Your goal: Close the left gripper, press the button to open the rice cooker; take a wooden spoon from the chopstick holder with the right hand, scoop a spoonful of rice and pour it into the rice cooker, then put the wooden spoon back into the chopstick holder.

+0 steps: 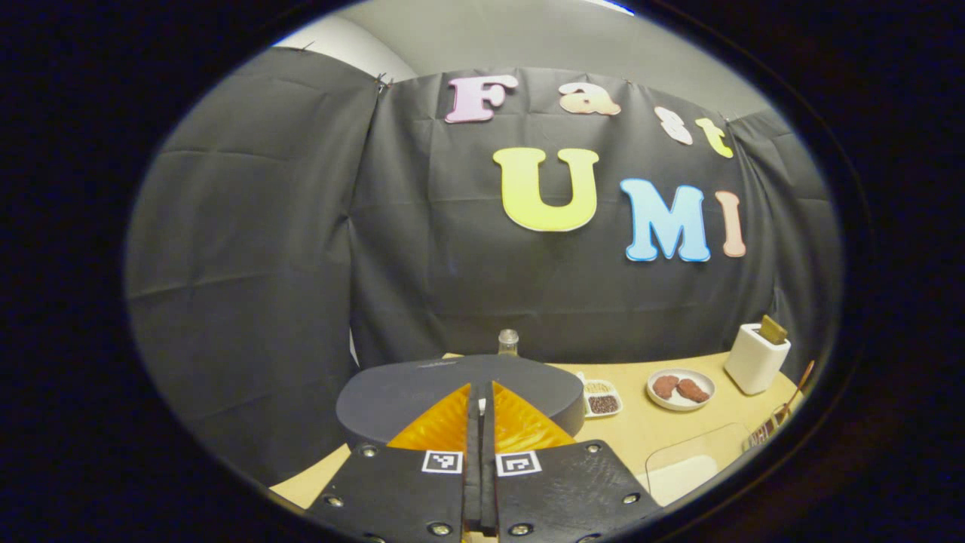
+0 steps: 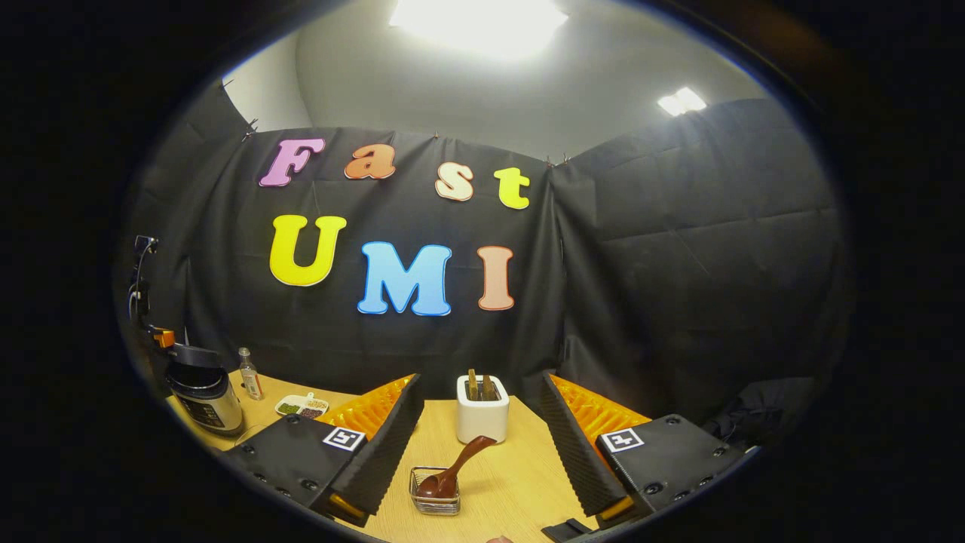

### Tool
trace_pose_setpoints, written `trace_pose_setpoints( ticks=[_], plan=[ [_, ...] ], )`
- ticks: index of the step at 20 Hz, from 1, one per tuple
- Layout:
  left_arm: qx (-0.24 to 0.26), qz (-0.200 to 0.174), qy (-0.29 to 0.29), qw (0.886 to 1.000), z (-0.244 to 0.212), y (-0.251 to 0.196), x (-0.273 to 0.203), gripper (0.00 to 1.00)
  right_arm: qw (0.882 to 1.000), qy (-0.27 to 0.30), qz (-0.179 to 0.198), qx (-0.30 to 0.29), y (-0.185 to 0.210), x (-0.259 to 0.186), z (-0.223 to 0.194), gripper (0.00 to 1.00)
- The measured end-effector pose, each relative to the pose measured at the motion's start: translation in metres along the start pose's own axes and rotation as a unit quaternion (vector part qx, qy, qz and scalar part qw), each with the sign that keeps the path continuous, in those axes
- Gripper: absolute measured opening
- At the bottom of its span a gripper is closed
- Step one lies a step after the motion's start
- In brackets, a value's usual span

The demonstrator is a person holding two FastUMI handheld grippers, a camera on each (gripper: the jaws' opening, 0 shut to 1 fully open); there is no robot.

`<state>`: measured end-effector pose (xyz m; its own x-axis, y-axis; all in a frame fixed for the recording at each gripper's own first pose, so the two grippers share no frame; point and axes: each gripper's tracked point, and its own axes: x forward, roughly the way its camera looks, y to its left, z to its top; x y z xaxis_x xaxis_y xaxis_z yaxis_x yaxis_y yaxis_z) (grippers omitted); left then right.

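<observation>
Left tongs (image 1: 486, 400) pressed together, empty, over rice cooker (image 1: 422, 392) lid. Right tongs (image 2: 482, 422) spread wide, empty; wooden spoon (image 2: 456, 467) in wire holder (image 2: 435, 501) at 6 o'clock on worktop (image 2: 513, 483).

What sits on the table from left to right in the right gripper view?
Rice cooker → small bottle → divided snack dish → wire basket holding the wooden spoon → white holder.
</observation>
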<state>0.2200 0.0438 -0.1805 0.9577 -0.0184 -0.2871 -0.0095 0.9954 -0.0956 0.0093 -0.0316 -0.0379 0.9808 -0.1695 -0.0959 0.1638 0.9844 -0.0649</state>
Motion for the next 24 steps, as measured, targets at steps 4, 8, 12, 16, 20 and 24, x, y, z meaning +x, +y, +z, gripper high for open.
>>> trace_pose_setpoints(
  ticks=[4,8,12,16,20,24],
  plan=[
    [0.019,0.022,-0.049,0.998,0.048,0.011,-0.008,0.02,1.000,0.001,0.008,0.018,-0.002,0.002,-0.001,0.98],
    [0.016,0.032,-0.096,0.995,0.092,0.013,-0.036,0.00,0.999,0.003,0.020,0.031,-0.001,0.001,-0.003,0.98],
    [0.012,0.034,-0.129,0.991,0.118,0.011,-0.076,0.00,0.999,0.007,0.030,0.037,-0.003,0.006,-0.007,0.98],
    [0.005,0.027,-0.162,0.986,0.144,0.007,-0.114,0.66,0.998,0.012,0.037,0.049,-0.006,0.019,-0.014,0.98],
    [0.014,0.041,-0.181,0.983,0.160,0.008,-0.157,0.87,0.997,0.028,0.045,0.059,-0.006,0.042,-0.027,0.98],
    [0.019,0.051,-0.179,0.982,0.158,0.011,-0.190,0.88,0.995,0.054,0.054,0.070,-0.003,0.068,-0.047,0.95]
  ],
)
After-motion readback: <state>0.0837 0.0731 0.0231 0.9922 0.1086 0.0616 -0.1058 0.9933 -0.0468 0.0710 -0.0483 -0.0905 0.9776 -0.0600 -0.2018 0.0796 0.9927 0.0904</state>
